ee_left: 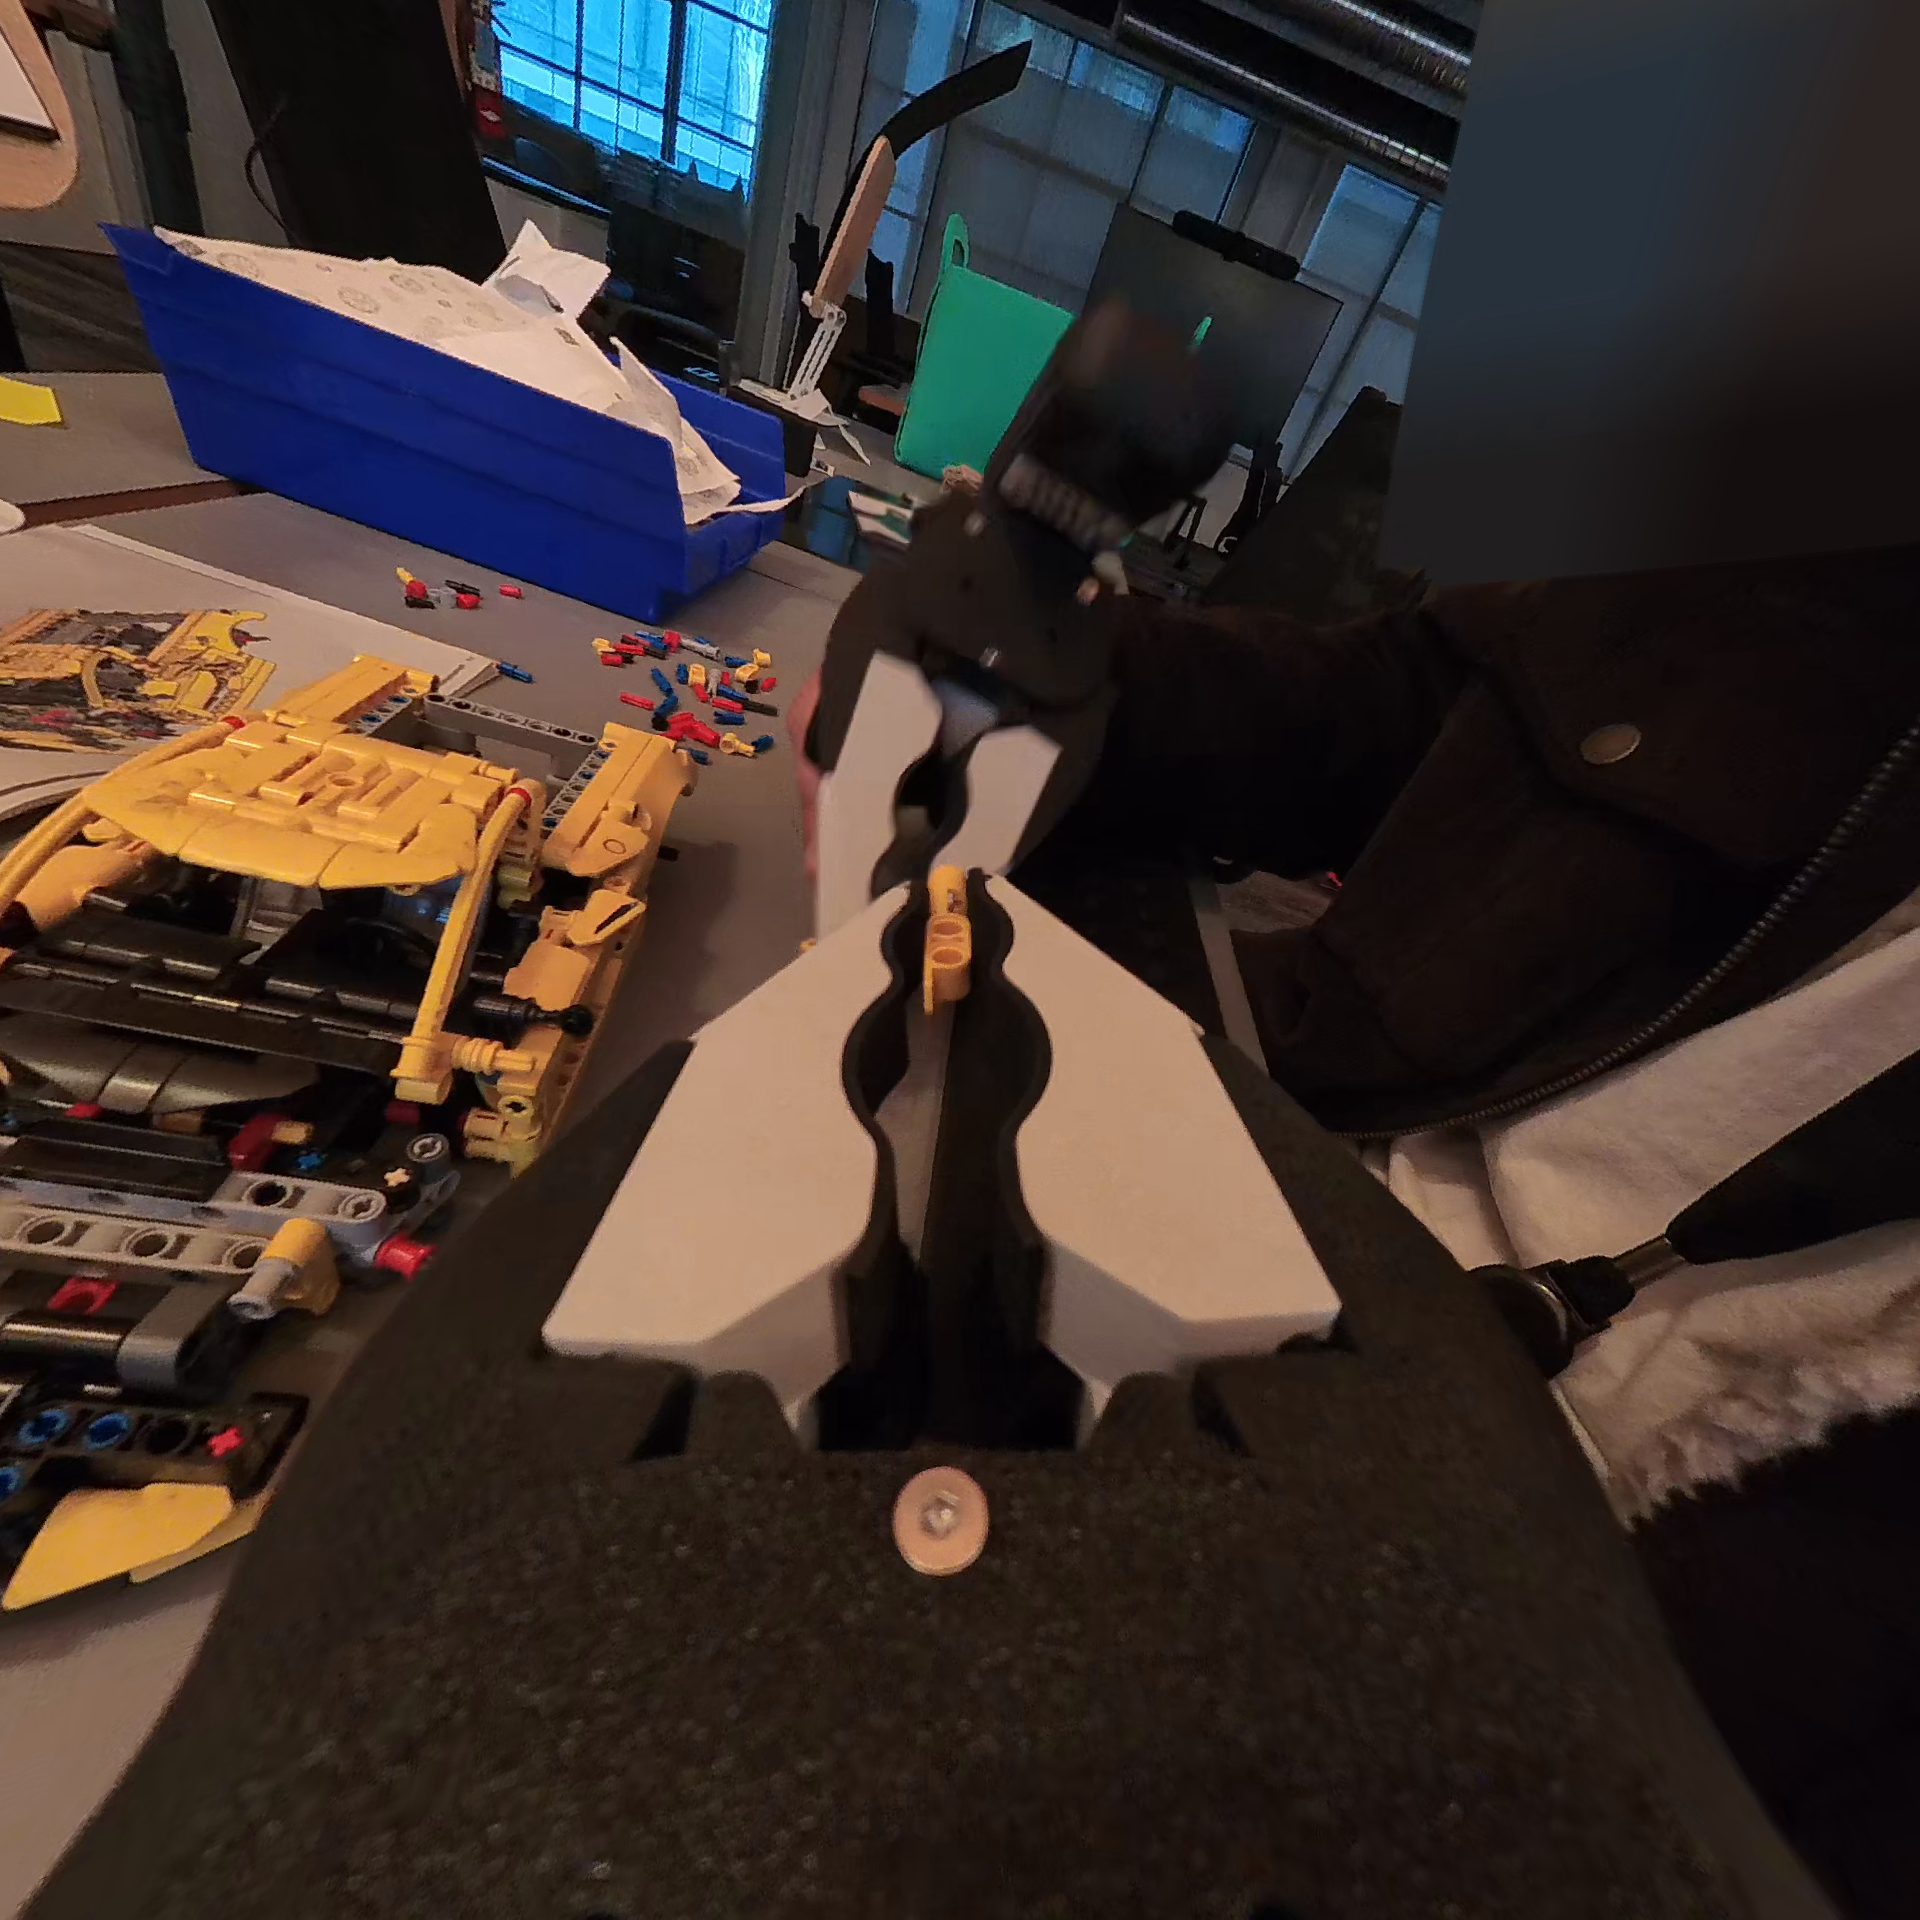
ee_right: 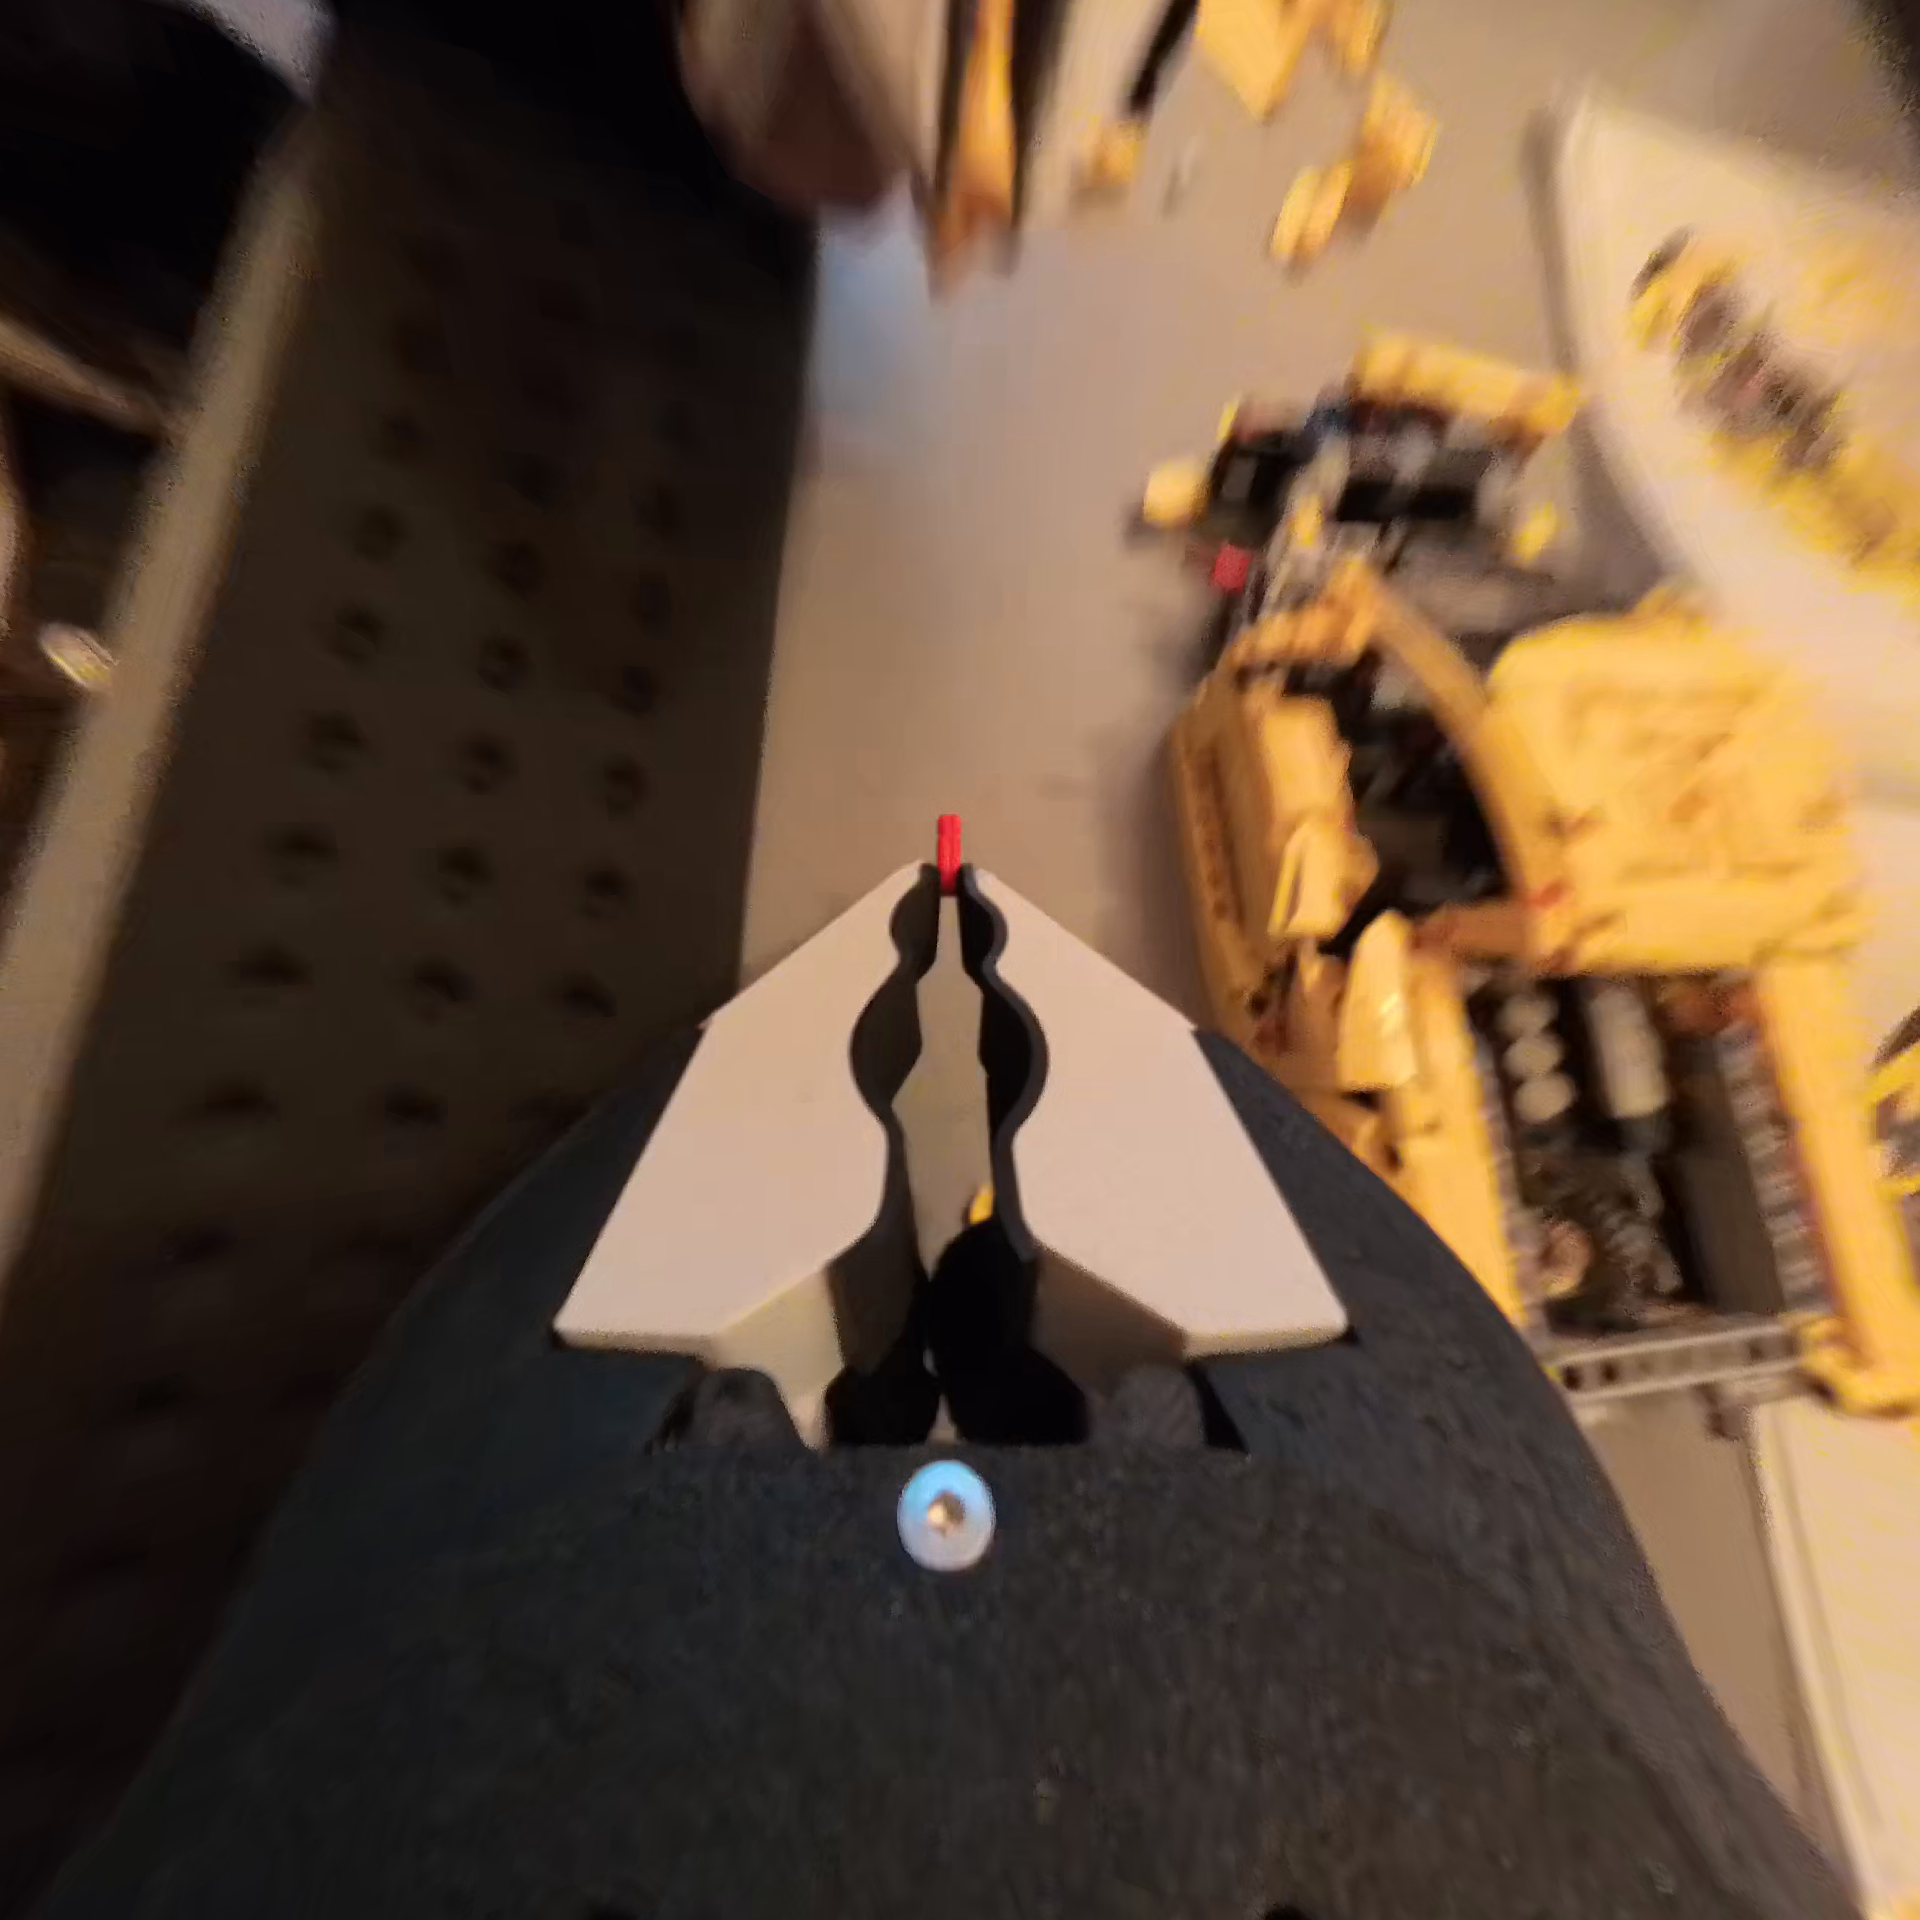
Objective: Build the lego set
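Observation:
My left gripper (ee_left: 951,896) is shut on a small yellow lego connector (ee_left: 947,935) with round holes, held above the table's right side. The right gripper (ee_left: 925,821) faces it just beyond, nearly tip to tip. In the blurred right wrist view my right gripper (ee_right: 948,871) is shut on a small red pin (ee_right: 948,850) that sticks out past its tips. The half-built yellow and black lego vehicle (ee_left: 312,883) lies on the grey table at the left; it also shows in the right wrist view (ee_right: 1507,894). Loose red, blue and yellow pins (ee_left: 691,696) lie behind the vehicle.
A blue bin (ee_left: 436,426) full of crumpled paper bags stands at the back of the table. An open instruction booklet (ee_left: 114,675) lies at the far left. A person in a dark jacket (ee_left: 1558,831) is at the right. A dark perforated board (ee_right: 436,727) borders the table. Tip to tip, the grippers are about 9 centimetres apart.

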